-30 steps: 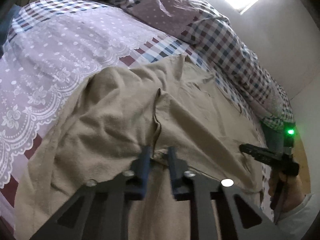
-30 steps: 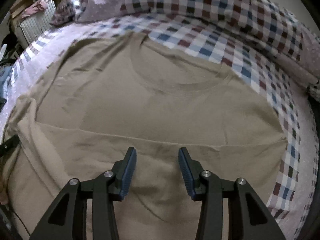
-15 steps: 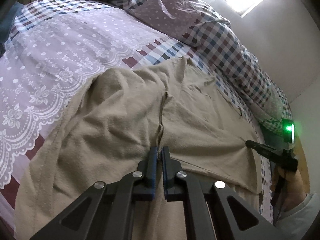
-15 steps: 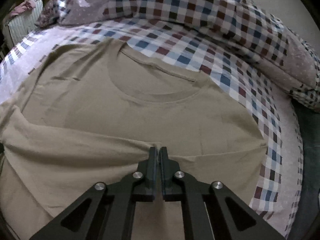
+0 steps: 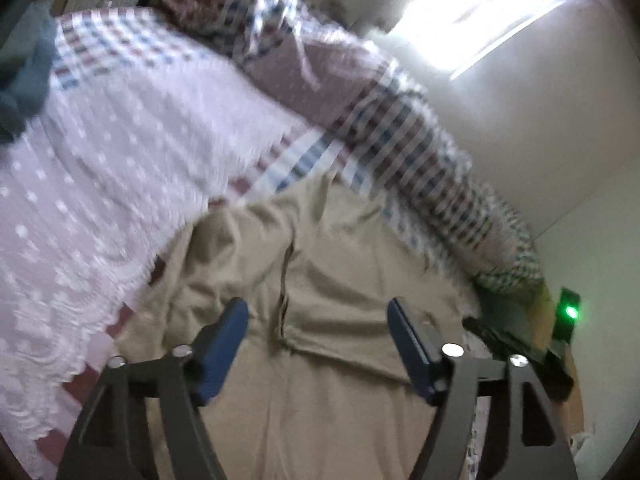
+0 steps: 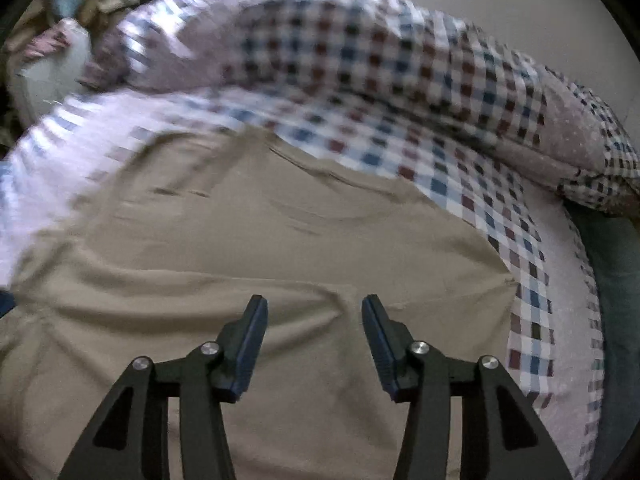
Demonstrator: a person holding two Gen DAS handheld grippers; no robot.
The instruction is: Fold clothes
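Observation:
A beige T-shirt [image 6: 280, 240] lies spread on the bed with a folded edge across its middle; it also shows in the left wrist view [image 5: 340, 288]. My left gripper [image 5: 318, 312] is open and empty just above the shirt, its jaws wide on either side of a raised seam crease. My right gripper [image 6: 314, 312] is open and empty above the fold line, jaws apart over a small pucker in the cloth. The right gripper [image 5: 516, 344], with a green light, shows at the shirt's far side in the left wrist view. Both views are blurred by motion.
The bed has a checked sheet [image 6: 480, 200] and a white lace cover [image 5: 100, 200]. A checked duvet [image 6: 380, 60] is bunched along the wall side. A bright window [image 5: 480, 12] is beyond. Clutter [image 6: 80, 8] sits at the far left.
Both grippers were shut on the shirt's fold half a second ago and have opened, letting the cloth go. Both have pulled back and lifted a little.

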